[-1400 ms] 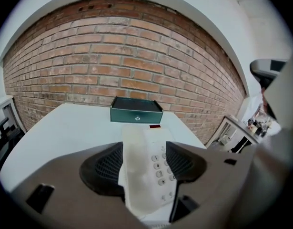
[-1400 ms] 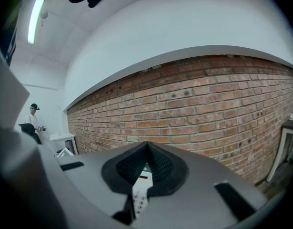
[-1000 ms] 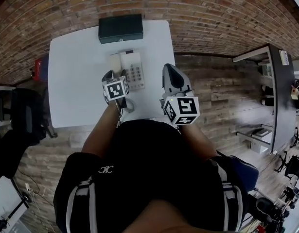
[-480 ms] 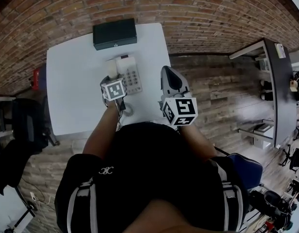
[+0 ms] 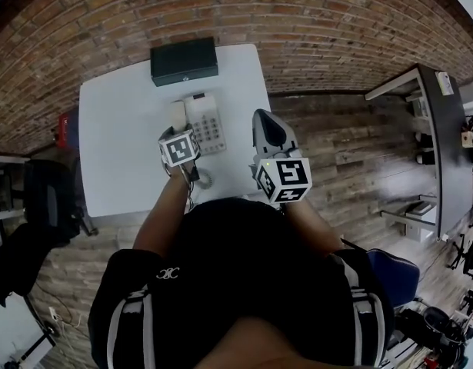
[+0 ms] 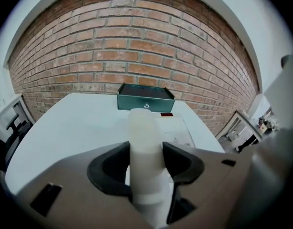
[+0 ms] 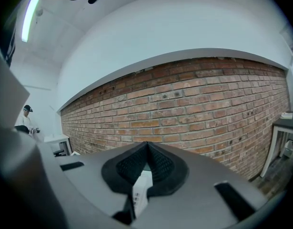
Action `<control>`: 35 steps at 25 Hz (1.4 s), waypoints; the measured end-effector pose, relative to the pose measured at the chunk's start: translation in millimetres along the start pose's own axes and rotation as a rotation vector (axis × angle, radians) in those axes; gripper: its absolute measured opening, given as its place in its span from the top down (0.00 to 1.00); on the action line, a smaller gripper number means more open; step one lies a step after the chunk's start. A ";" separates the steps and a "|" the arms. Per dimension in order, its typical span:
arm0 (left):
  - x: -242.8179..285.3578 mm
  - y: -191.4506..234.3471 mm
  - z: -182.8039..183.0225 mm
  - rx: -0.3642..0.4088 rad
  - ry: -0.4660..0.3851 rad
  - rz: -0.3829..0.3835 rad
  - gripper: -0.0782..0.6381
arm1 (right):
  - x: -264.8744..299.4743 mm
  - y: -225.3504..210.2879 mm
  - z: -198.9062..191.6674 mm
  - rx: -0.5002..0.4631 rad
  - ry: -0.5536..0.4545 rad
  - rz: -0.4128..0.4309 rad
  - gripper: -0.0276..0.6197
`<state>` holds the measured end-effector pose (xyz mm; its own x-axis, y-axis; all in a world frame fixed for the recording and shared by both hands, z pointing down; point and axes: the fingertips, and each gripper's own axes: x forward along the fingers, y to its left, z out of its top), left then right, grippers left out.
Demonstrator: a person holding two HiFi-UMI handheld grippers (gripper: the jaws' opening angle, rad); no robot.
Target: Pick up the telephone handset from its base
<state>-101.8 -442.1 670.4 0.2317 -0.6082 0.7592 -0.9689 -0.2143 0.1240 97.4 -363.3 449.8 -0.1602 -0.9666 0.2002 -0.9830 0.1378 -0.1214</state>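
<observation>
Head view looked steeply down on a white table [image 5: 117,152] pushed against a brick wall [image 5: 298,21], with a person in a dark top reaching over it, a gripper in each hand. At the far edge of the table sat a dark green box [image 5: 184,61], and just in front of it the telephone base [image 5: 208,125], pale, its keypad facing up. The handset [image 5: 177,115] lay along the base's left side; whether it had come clear of the cradle I could not tell.

The left gripper [image 5: 178,127] was tilted down onto the handset from the near end. Its own view made the grip plain: the cream handset ran straight up between the two black pads [image 6: 115,168], and both pads were against its sides. The jaws had just been closing, and they had closed on the handset, pinching it a little way up from its near end.

The right gripper [image 5: 264,118] hung off to the right, over the table's right edge and well apart from the phone, pointing nearly level at the bricks. Its ribbed pads were pressed together at the tips with nothing between them – only a sliver of the white table showed through the gap lower down
</observation>
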 end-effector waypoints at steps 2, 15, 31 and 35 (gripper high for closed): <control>-8.1 -1.1 3.1 -0.007 -0.020 -0.004 0.59 | -0.4 2.7 1.1 0.000 -0.004 0.012 0.96; -104.4 -22.1 61.4 0.007 -0.309 -0.068 0.60 | 8.2 25.4 12.8 -0.001 -0.055 0.119 0.96; -241.8 -36.2 111.7 0.074 -0.648 -0.074 0.60 | 20.7 78.8 35.7 -0.048 -0.141 0.265 0.96; -258.4 -34.4 112.1 0.079 -0.680 -0.071 0.59 | 19.7 87.6 37.3 -0.055 -0.151 0.281 0.96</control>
<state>-118.6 -363.2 398.3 0.3232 -0.9293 0.1785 -0.9459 -0.3113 0.0921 11.5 -378.3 406.9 -0.4153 -0.9095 0.0188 -0.9060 0.4117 -0.0978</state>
